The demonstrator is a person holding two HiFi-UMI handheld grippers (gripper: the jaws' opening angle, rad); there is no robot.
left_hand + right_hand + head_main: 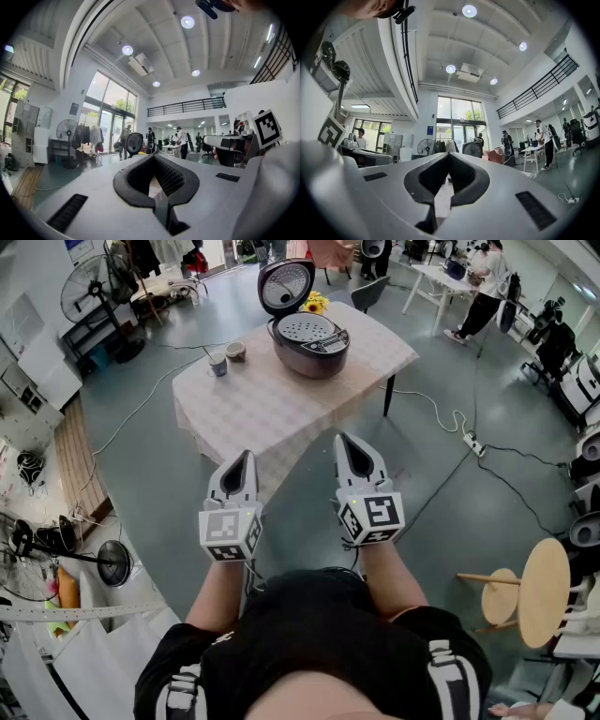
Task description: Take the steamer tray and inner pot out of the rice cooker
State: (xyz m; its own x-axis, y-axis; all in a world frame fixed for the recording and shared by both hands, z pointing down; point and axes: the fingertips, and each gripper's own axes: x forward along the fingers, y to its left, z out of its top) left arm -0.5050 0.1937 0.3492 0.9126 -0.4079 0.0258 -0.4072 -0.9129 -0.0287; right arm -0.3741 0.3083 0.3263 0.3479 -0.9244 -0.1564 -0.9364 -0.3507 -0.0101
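Perforated steamer tray sits in the top of the rice cooker, whose lid is hinged up & open, at the far side of the counter under a checked cloth. A cup & a 2nd cup stand near the cooker's left, not touching it. Sth yellow shows behind it. Nearer the camera, well short of the cooker, a person holds both tongs side by side, tips overlapping the counter's near edge in the head view. Left tongs: jaws together, nothing between. Right tongs: likewise closed, empty. Grey floor w/ cables & a power strip at right. Round wooden stool lower right, standing fan upper left.
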